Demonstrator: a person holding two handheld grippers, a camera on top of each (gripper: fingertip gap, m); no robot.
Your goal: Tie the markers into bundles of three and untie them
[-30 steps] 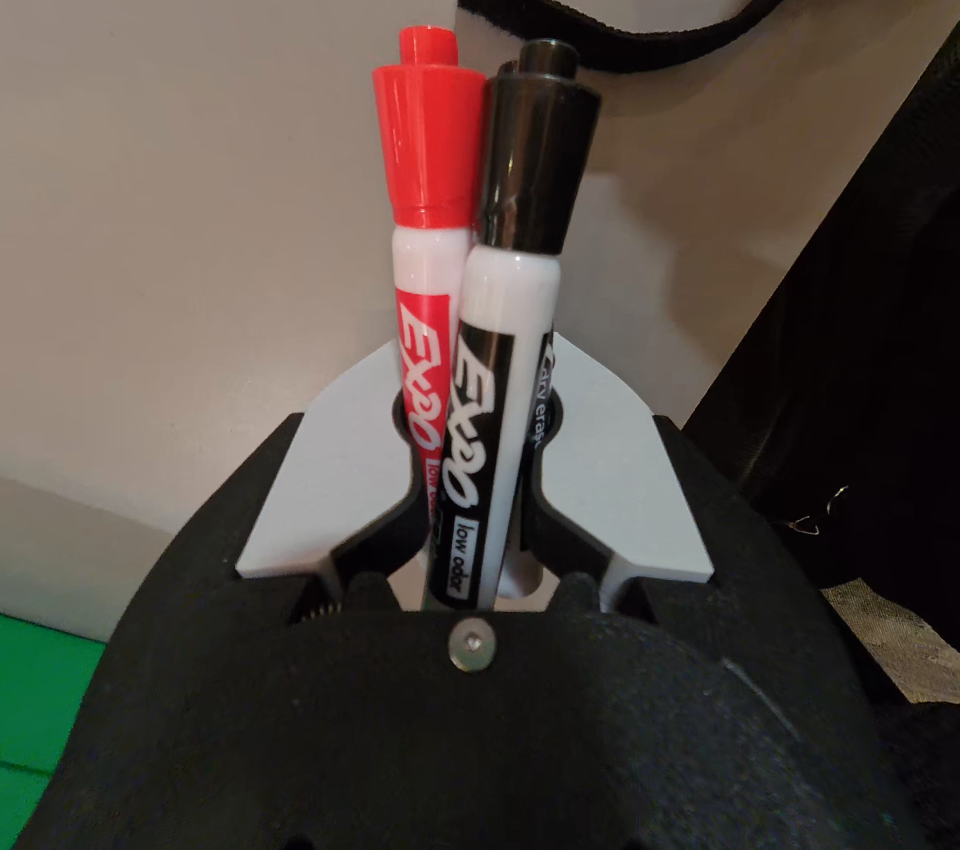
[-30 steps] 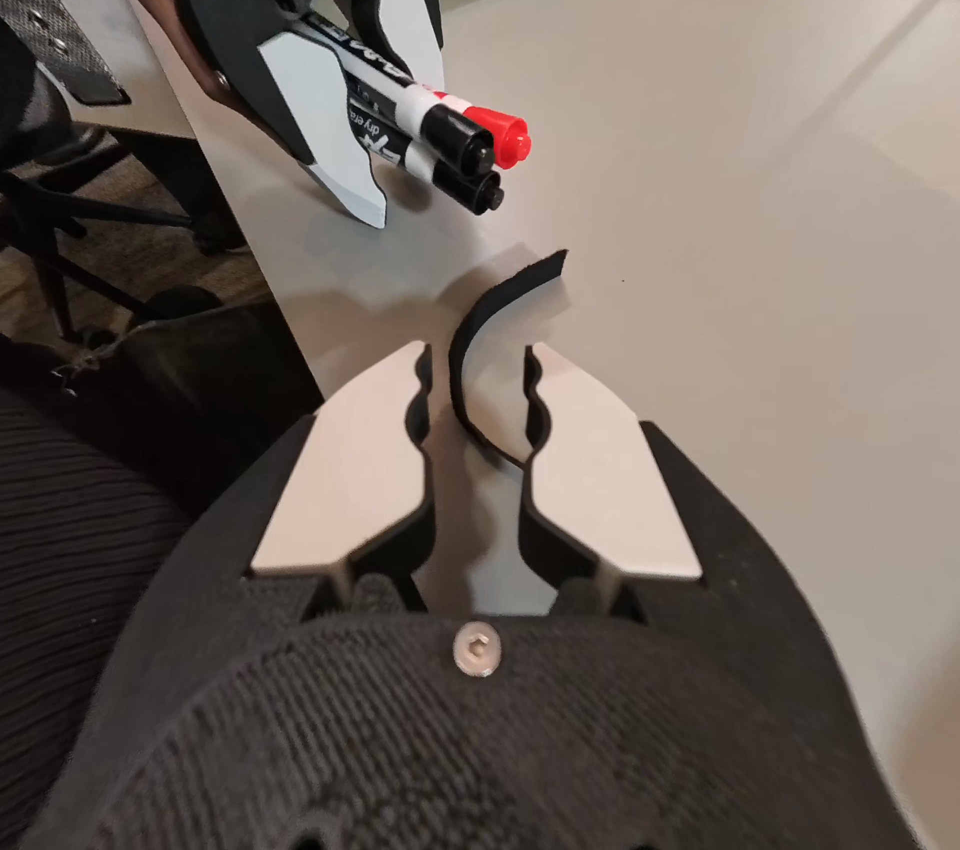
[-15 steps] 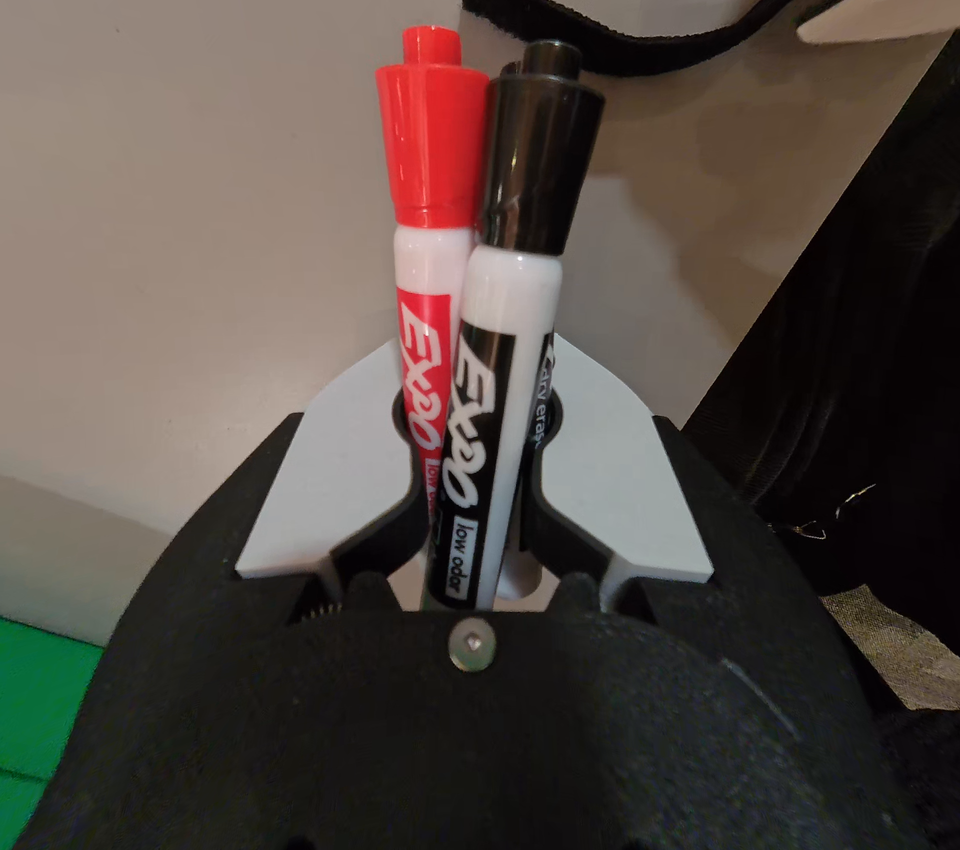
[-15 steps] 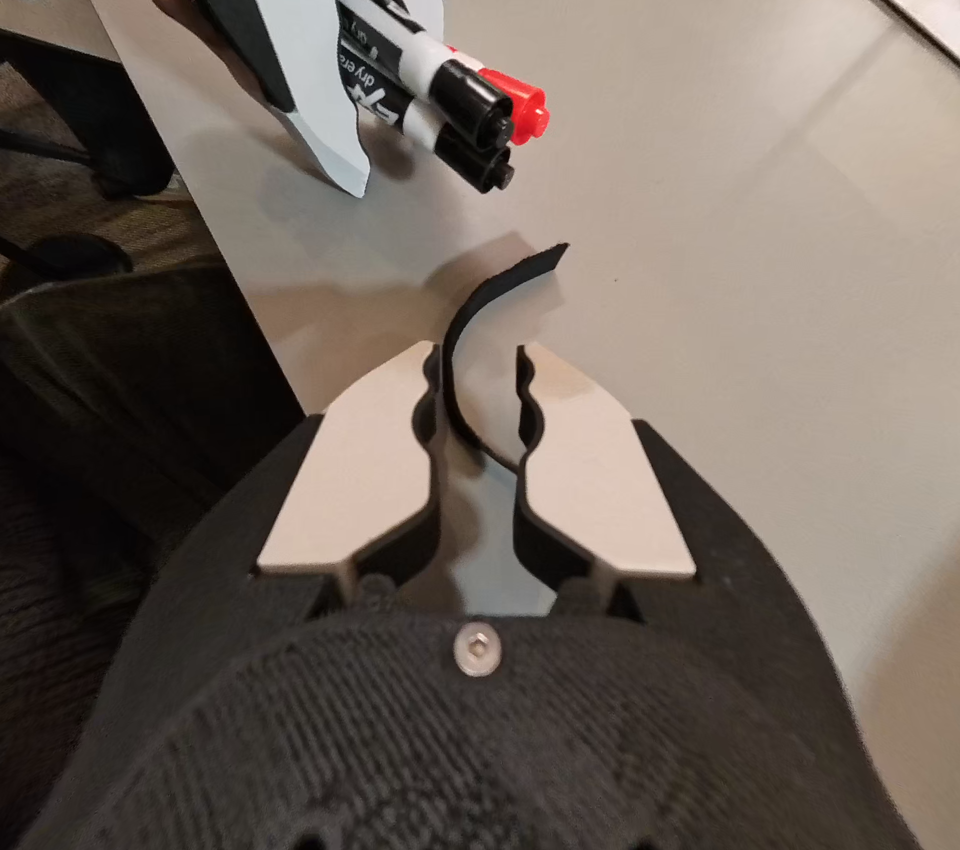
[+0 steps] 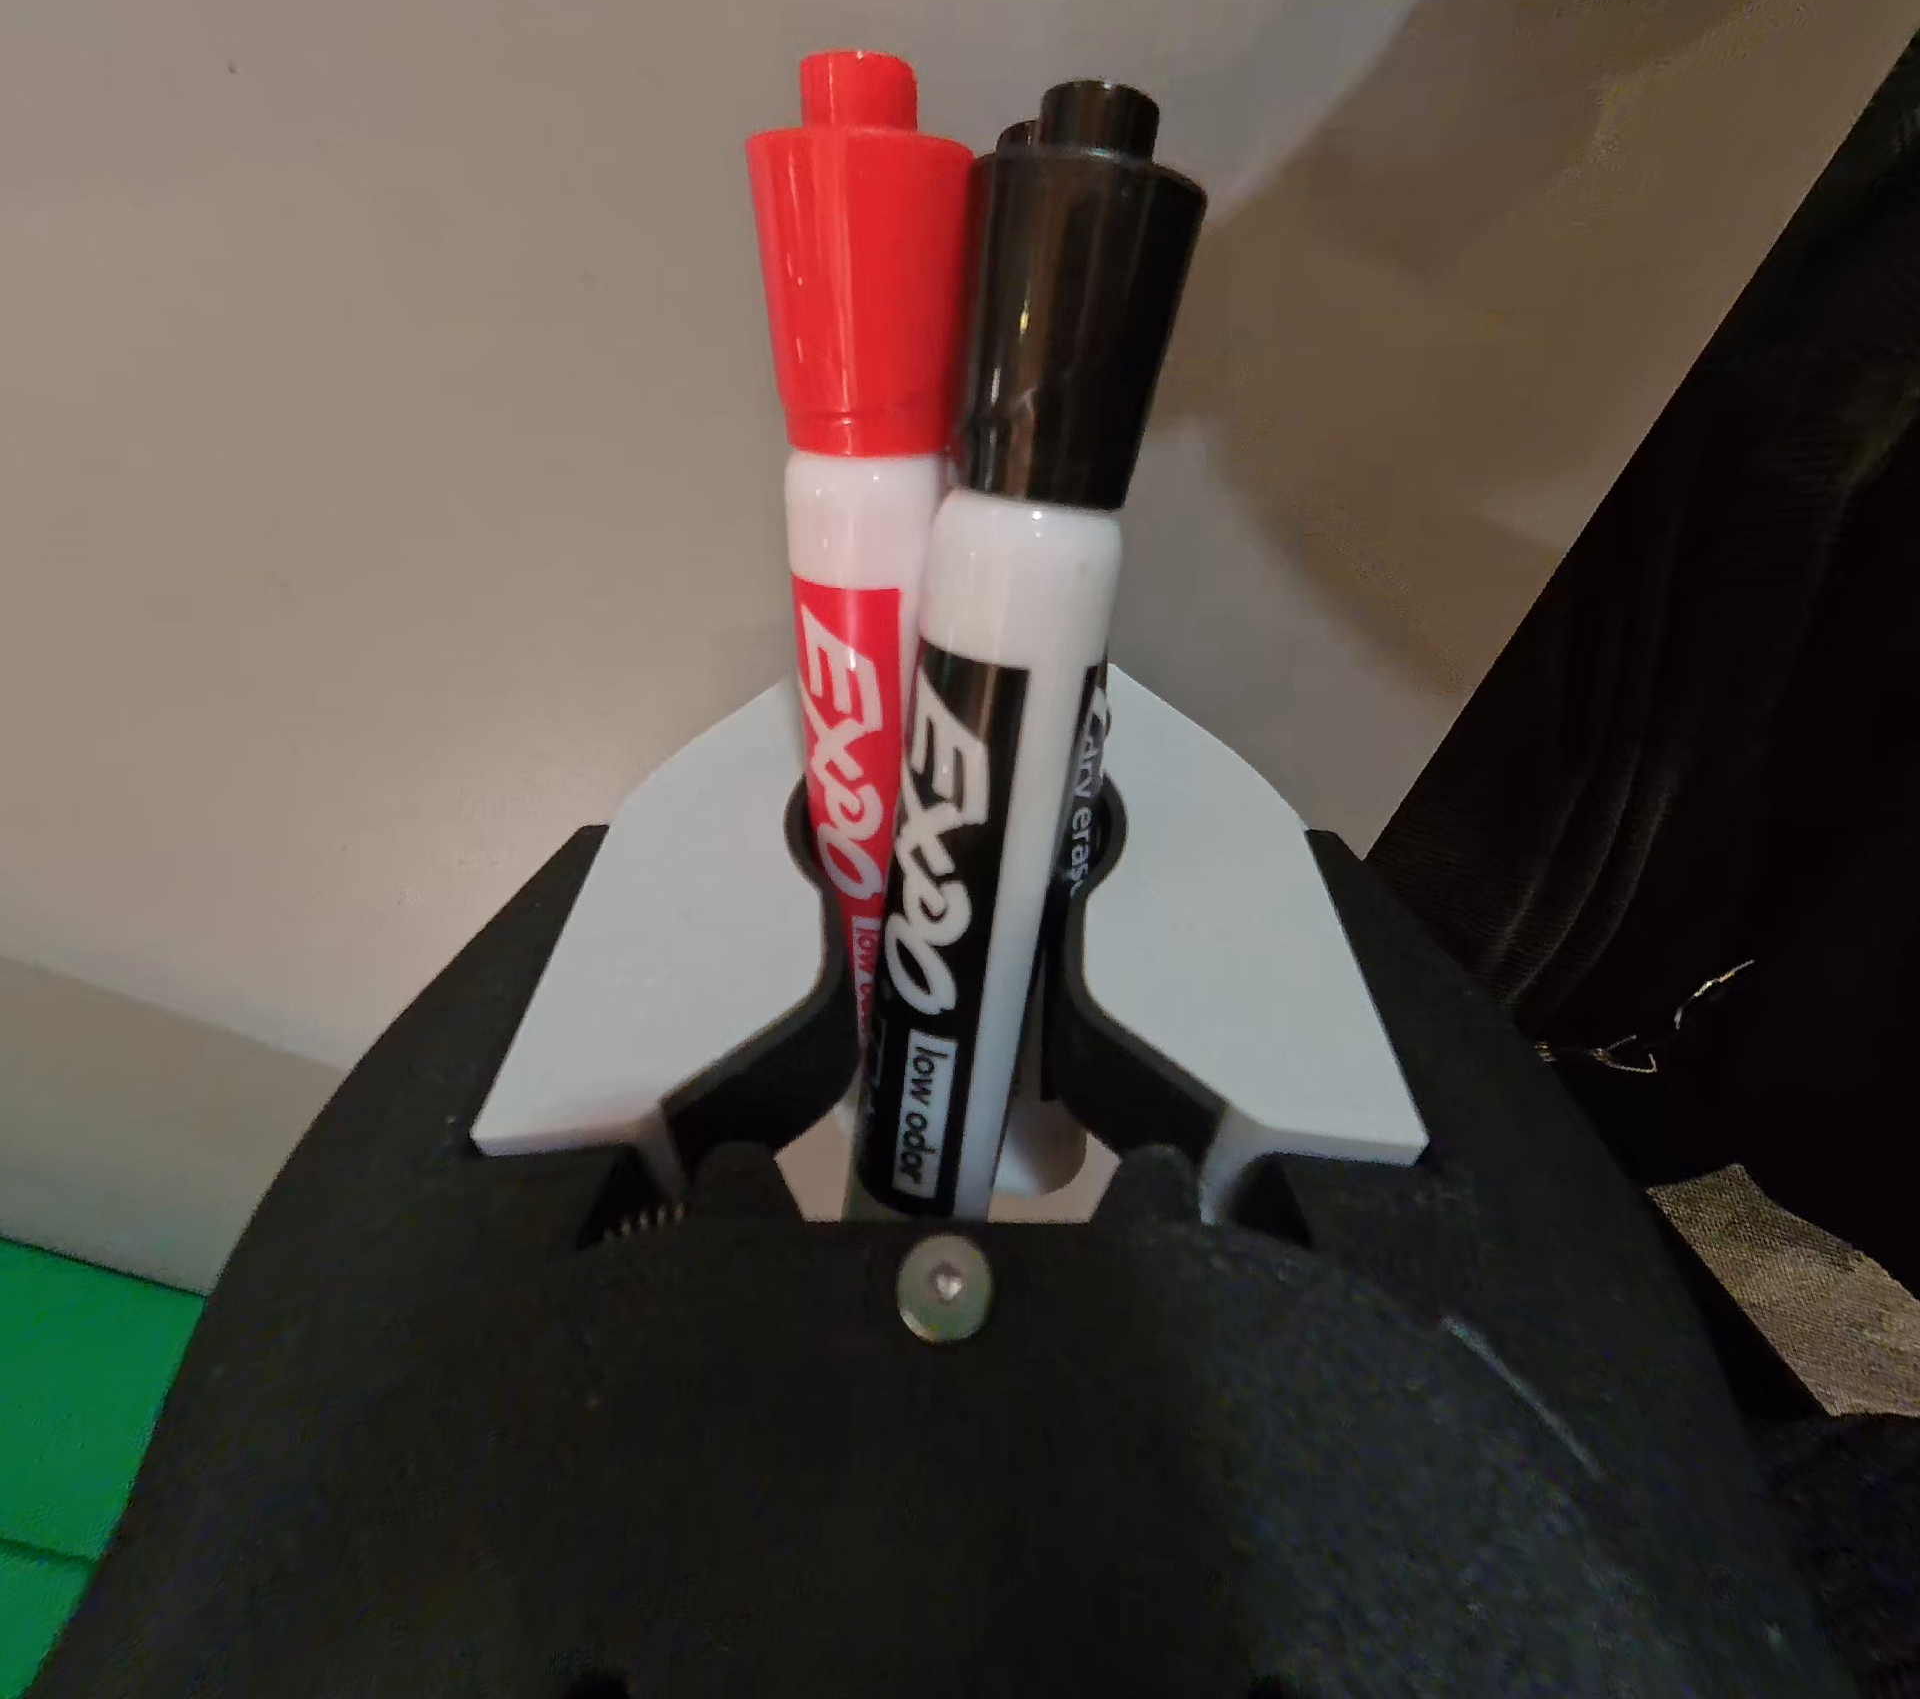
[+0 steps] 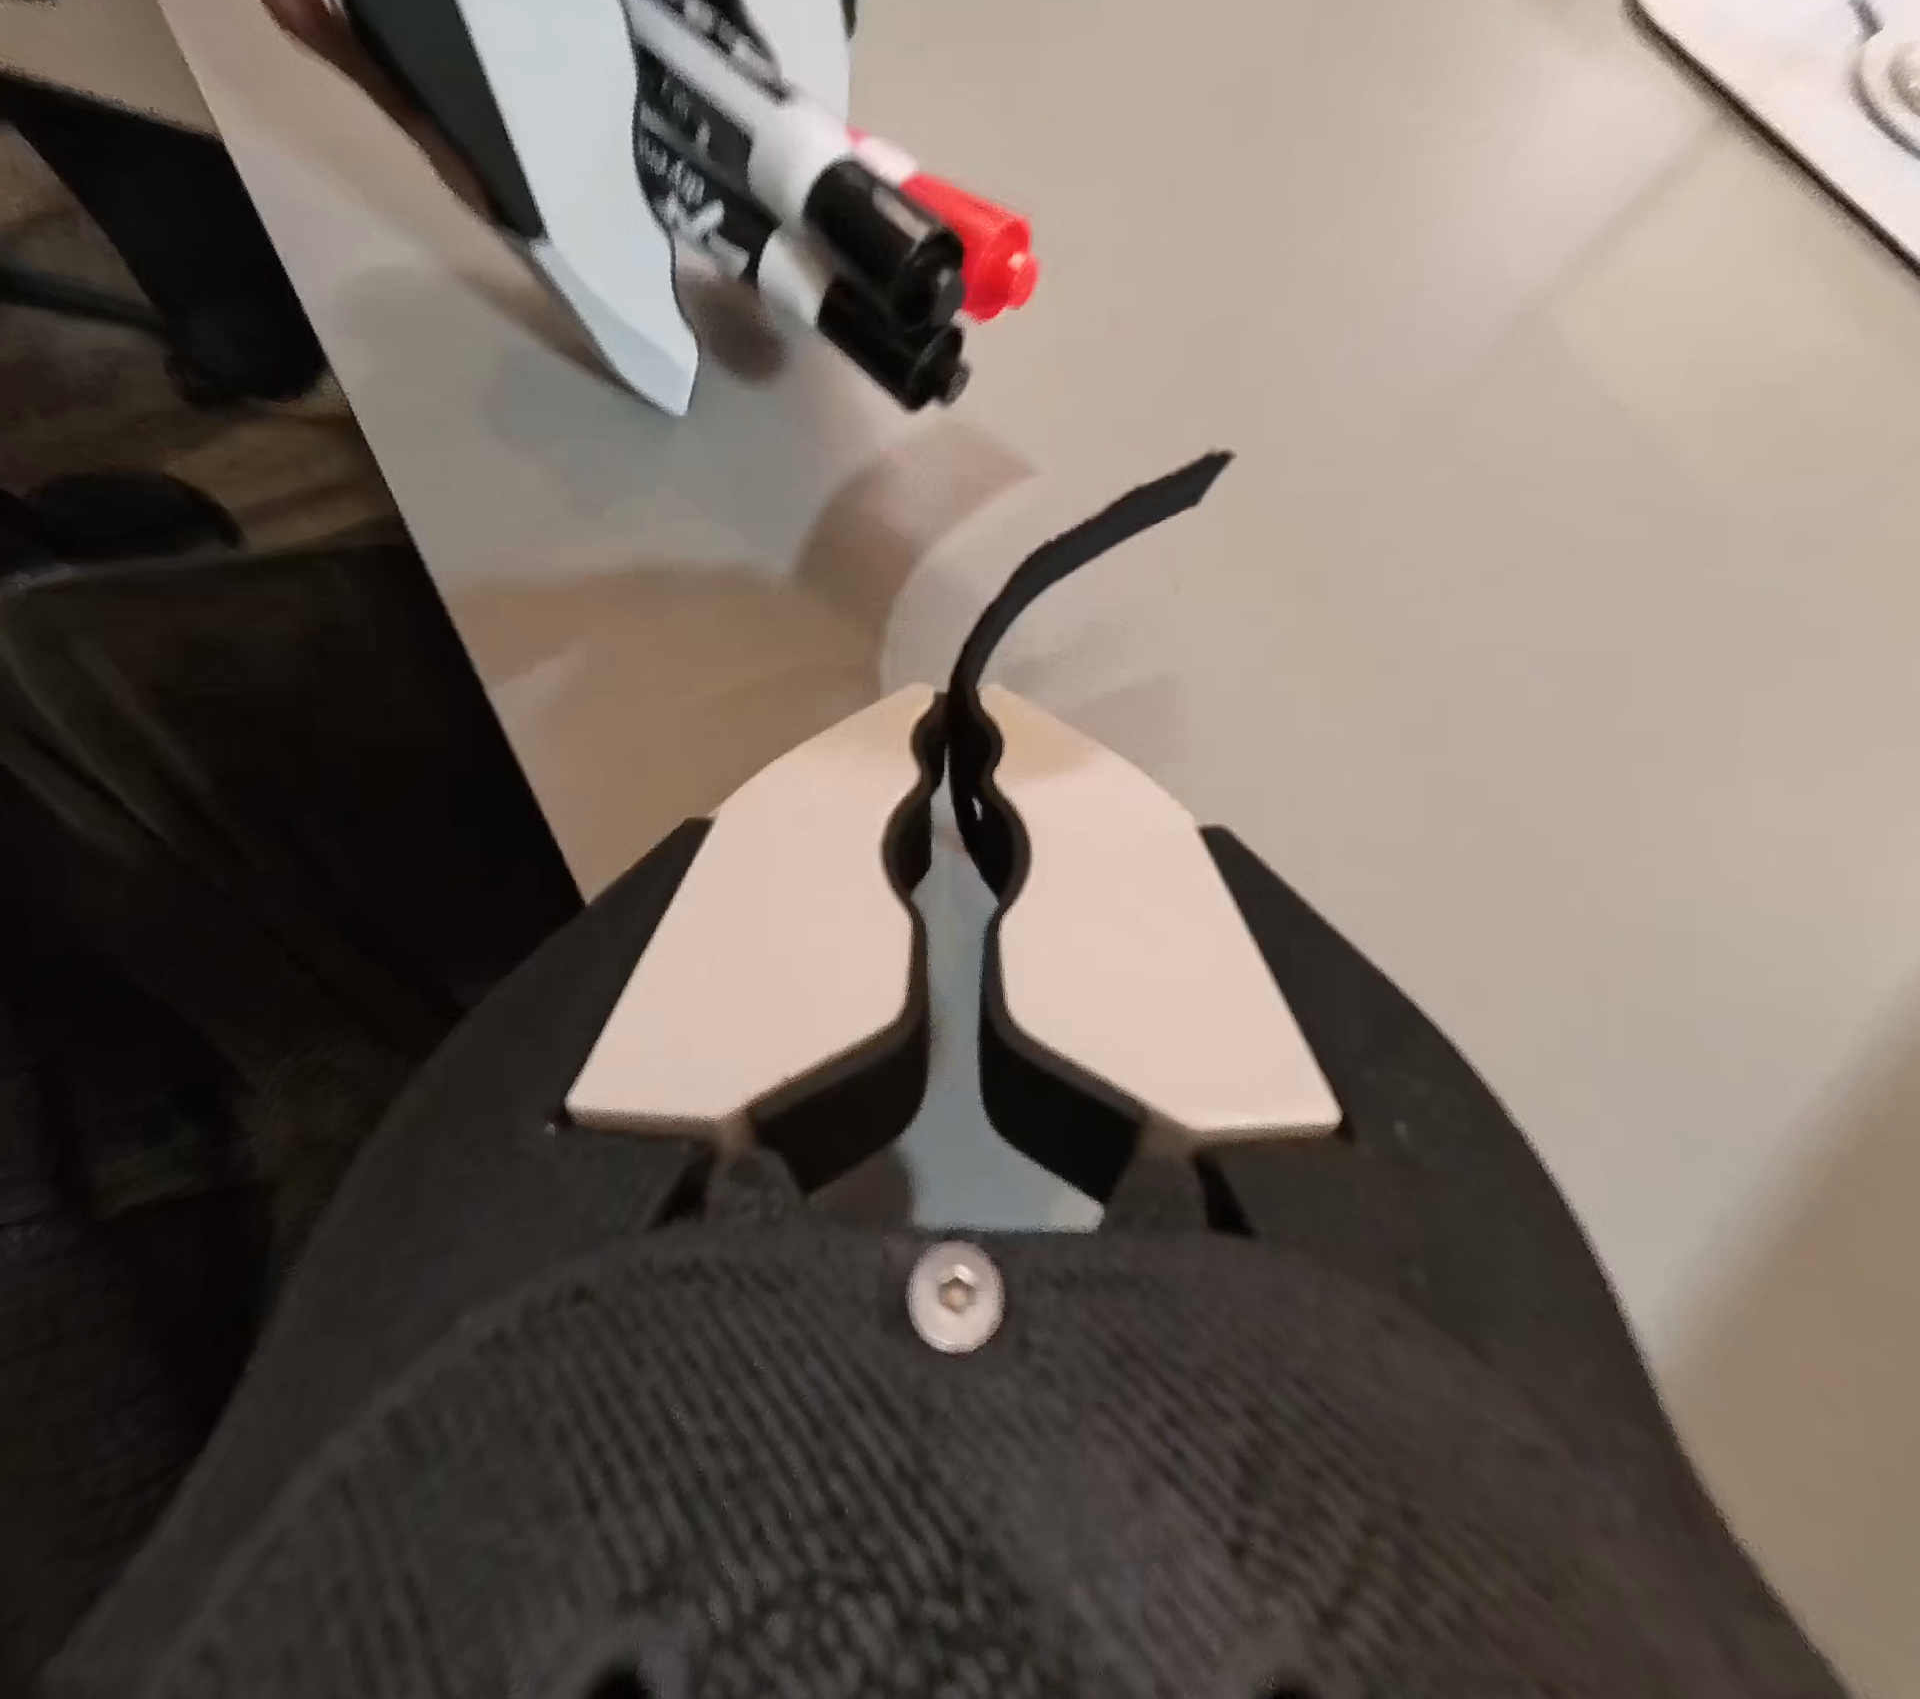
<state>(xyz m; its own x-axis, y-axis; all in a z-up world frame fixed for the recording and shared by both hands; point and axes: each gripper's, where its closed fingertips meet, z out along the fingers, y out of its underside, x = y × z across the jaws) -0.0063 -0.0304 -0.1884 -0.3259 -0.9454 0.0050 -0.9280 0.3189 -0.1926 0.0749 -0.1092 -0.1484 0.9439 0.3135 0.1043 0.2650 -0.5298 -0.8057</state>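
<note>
Left gripper (image 5: pixel 951 776): black, coarse-textured housing with two flat white plates forming the fingers (image 5: pixel 665 953), each with a scalloped black inner edge. The fingers are closed around a cluster of glossy plastic dry-erase markers, gripping the white barrels in the rounded notches. Red-capped marker (image 5: pixel 857 361) sits to the left, black-capped marker (image 5: pixel 1070 361) to the right and slightly nearer the camera; caps point forward, past the fingertips. The tip of a second black cap (image 5: pixel 1023 132) shows just behind the first. In the right wrist view this cluster (image 6: pixel 894 267) reads as three markers, two black-capped stacked and the red one beyond, held above the bench and clear of its surface; that area is motion-blurred.

Right gripper (image 6: pixel 961 699): same construction, knurled black housing and white finger plates (image 6: pixel 769 932). The fingers are drawn nearly together and pinch a narrow black fabric strap (image 6: pixel 1049 569), matte with a fuzzy face. The strap runs between the wavy inner edges, rises from the fingertips and curls to the right, its cut end free in the air.

Bench (image 6: pixel 1403 506): smooth, matte, pale beige top. The strap lies just short of the marker caps, not touching them. A flat, pale rounded-corner base plate (image 6: pixel 1766 49) rests at the far right. A green surface (image 5: pixel 83 1337) shows at the lower left of the left wrist view.
</note>
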